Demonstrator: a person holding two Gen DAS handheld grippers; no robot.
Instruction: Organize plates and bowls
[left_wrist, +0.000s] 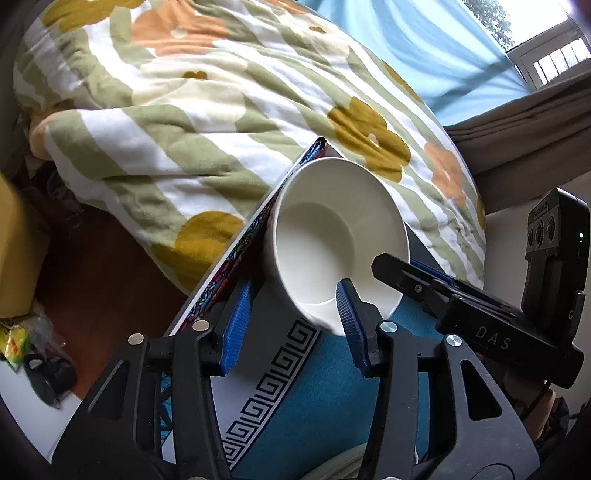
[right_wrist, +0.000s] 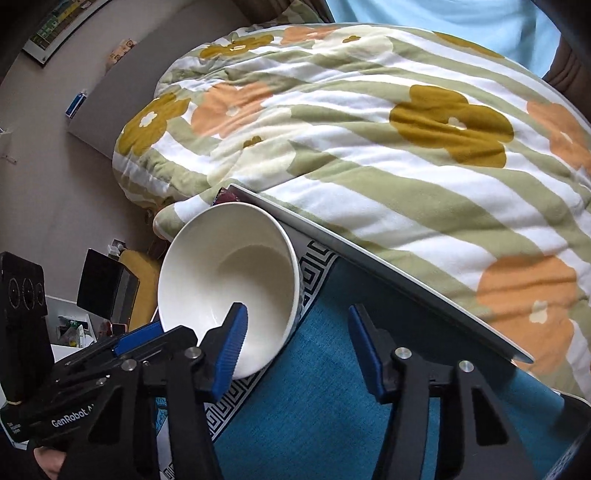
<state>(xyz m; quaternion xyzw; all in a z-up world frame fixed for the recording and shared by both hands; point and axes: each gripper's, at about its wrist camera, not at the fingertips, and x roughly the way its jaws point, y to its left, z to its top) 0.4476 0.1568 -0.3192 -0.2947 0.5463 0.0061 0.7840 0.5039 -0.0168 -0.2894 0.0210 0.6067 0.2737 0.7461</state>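
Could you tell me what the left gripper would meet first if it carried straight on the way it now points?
Probably the white bowl: the left gripper has one pad already over its near rim. Depth is hard to judge.

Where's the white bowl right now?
The white bowl sits on the blue patterned mat near its far corner, beside the flowered quilt, each gripper having one finger over its near rim.

One bowl, two claws, one quilt

One white bowl is counted on one patterned tabletop; two claws, left claw and right claw, are seen; one flowered quilt is counted beyond.
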